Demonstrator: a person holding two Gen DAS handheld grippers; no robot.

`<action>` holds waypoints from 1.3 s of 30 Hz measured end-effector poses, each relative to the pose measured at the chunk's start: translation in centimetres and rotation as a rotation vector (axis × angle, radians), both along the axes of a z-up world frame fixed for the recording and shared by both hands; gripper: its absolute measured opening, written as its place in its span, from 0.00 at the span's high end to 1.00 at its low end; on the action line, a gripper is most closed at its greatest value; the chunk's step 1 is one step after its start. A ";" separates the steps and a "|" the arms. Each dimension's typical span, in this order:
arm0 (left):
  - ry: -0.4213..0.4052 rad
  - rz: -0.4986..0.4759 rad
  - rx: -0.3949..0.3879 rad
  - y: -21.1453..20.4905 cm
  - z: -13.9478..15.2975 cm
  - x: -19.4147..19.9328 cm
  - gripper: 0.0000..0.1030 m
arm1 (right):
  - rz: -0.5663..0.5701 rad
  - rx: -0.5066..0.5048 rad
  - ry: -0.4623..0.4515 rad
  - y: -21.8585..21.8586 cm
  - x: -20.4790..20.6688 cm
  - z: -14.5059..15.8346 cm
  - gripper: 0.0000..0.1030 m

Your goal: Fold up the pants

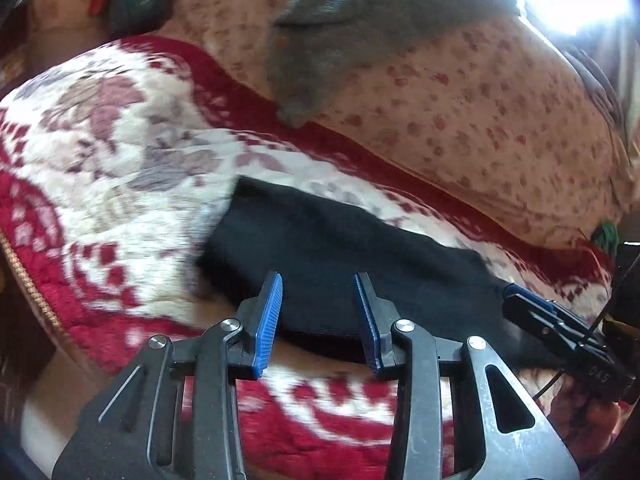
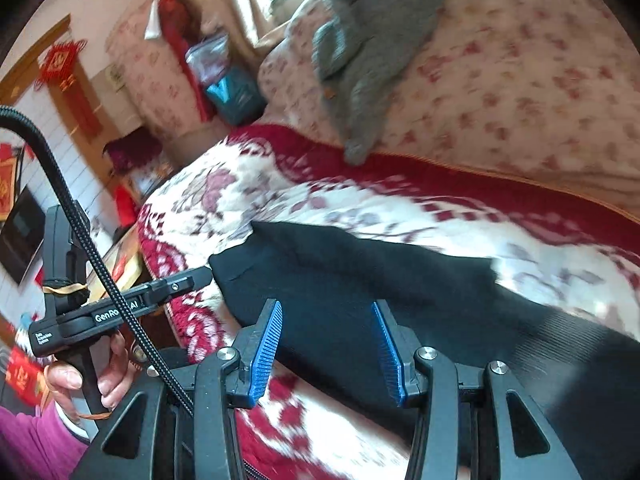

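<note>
Black pants (image 1: pixel 328 248) lie folded into a long strip on a red and white floral blanket (image 1: pixel 120 160). In the left wrist view my left gripper (image 1: pixel 318 282) is open just above the strip's near edge, with nothing pinched between its blue pads. The right gripper (image 1: pixel 516 292) shows side-on at the strip's right end. In the right wrist view my right gripper (image 2: pixel 326 306) stands open over the pants (image 2: pixel 360 272), its pads apart and holding nothing. The left gripper (image 2: pixel 202 276) is beside the pants' left corner, held by a hand (image 2: pixel 80 380).
A grey garment (image 1: pixel 360 40) (image 2: pixel 360 60) lies on the pink floral quilt (image 1: pixel 480 120) behind the blanket. A teal bag (image 2: pixel 232 96) stands at the bed's far end. The blanket's edge (image 2: pixel 160 264) drops off on the left, with furniture beyond.
</note>
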State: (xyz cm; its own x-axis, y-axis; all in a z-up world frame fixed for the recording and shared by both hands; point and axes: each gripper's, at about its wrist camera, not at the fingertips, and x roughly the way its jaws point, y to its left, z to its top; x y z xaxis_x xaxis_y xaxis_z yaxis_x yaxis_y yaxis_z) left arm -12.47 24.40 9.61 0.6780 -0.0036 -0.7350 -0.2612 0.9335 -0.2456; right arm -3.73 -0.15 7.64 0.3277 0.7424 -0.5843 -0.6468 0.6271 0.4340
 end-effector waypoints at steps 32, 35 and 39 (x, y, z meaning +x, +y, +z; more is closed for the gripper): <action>0.127 -0.636 -0.097 -28.4 -3.3 11.1 0.61 | -0.737 0.071 0.340 -35.5 -4.5 -7.8 0.51; 0.138 -0.686 -0.099 -30.5 -3.4 12.3 0.61 | -0.749 0.108 0.375 -36.8 -3.2 -8.9 0.51; 0.148 -0.748 -0.100 -33.0 -3.6 13.9 0.60 | -0.787 0.169 0.379 -38.3 -1.7 -9.6 0.51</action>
State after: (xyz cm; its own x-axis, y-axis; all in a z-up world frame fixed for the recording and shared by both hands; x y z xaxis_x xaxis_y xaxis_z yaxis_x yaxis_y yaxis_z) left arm 1.38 -8.59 6.06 0.3636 -0.4936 -0.7900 0.3940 0.8500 -0.3497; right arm -5.42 -38.44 -1.93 0.5859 0.4700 -0.6601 0.1503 0.7374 0.6585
